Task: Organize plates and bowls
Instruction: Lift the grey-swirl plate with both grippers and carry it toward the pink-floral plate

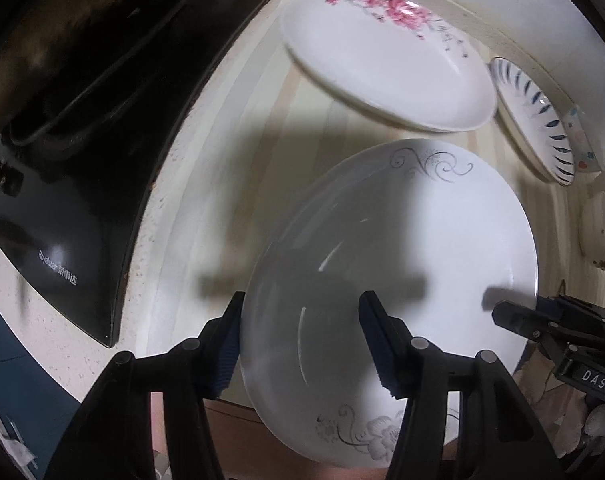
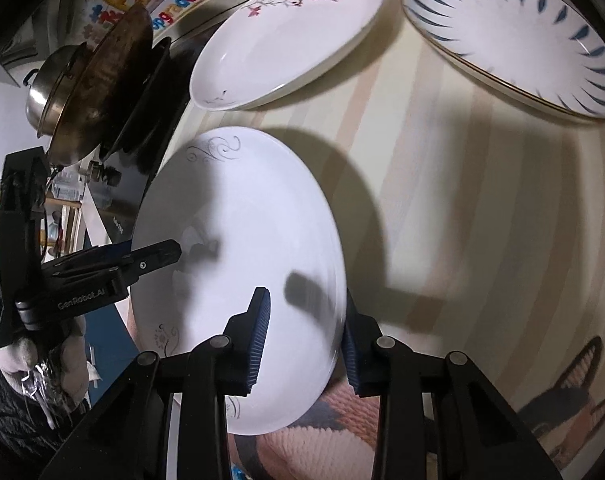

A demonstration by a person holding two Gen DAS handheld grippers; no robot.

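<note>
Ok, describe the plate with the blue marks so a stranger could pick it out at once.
Start at the striped cloth covering the counter and look to its far right side, beyond the grey-scroll plate that both hand-held grippers flank. The blue-dash plate lies there, right of the pink-flower plate. It alone has dark blue dashes radiating around its rim.
</note>
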